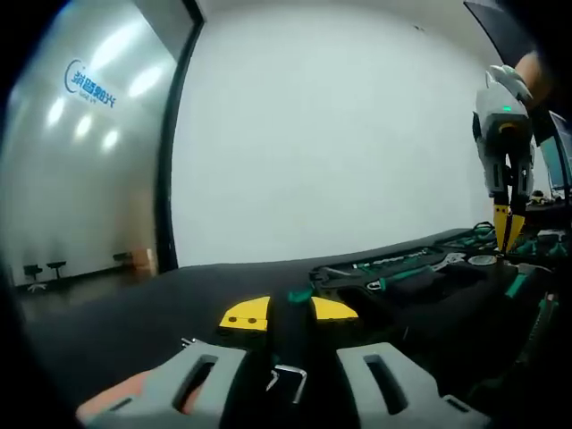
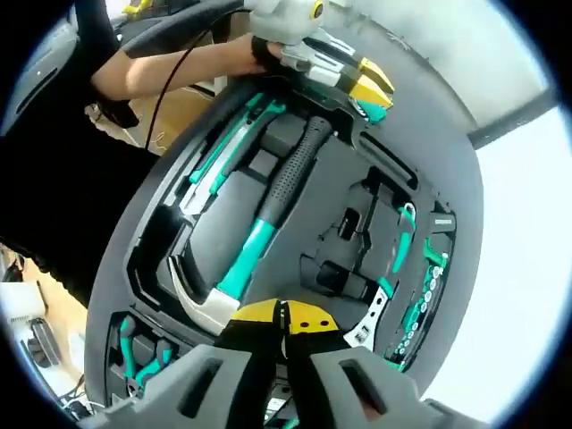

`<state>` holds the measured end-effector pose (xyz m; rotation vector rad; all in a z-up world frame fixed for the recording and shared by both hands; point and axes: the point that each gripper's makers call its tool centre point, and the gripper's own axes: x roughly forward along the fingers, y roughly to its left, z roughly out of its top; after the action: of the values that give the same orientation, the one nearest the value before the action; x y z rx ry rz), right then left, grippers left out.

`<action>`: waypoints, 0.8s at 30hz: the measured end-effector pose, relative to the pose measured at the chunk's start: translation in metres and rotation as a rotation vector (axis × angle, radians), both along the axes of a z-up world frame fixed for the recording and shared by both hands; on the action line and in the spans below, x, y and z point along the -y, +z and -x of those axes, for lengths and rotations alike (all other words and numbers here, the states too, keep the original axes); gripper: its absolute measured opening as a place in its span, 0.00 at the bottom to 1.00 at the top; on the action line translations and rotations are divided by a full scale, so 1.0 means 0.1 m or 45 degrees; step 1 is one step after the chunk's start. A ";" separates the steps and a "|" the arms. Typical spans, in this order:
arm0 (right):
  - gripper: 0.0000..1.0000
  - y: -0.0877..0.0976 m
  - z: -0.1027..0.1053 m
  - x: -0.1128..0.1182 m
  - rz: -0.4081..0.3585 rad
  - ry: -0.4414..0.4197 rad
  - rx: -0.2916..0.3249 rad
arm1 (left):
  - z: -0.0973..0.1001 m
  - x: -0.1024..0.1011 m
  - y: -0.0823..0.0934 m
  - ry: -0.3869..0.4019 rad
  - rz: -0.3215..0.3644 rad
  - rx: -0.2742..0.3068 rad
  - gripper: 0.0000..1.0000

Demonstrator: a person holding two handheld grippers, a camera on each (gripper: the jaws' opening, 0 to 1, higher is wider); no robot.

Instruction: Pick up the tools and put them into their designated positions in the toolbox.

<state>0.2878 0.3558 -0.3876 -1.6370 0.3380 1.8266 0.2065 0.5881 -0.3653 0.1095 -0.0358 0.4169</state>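
A claw hammer (image 2: 268, 219) with a black and teal handle lies in its long slot in the open toolbox (image 2: 134, 223). My left gripper (image 2: 362, 85) is at the handle's end, and a dark bar (image 1: 288, 313) fills the gap between its yellow tips, so it is shut on the hammer. My right gripper (image 2: 281, 315) has its yellow tips pressed together just beside the steel hammer head (image 2: 204, 304). In the left gripper view the right gripper (image 1: 507, 231) points straight down over the toolbox (image 1: 402, 268).
The foam tray holds a wrench (image 2: 374, 317), a row of sockets (image 2: 427, 284), a teal screwdriver (image 2: 407, 234) and pliers (image 2: 143, 353). A person's arm (image 2: 161, 63) reaches in from the top left. A white wall (image 1: 331, 134) stands behind the table.
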 end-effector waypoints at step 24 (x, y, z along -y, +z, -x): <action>0.00 0.05 -1.31 -0.89 -0.003 -0.264 0.047 | 0.02 0.01 0.00 0.010 -0.010 -0.004 0.15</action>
<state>0.4187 0.4447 -0.3828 -1.5696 0.4705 1.6395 0.2042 0.5873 -0.3654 0.1182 -0.0338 0.4247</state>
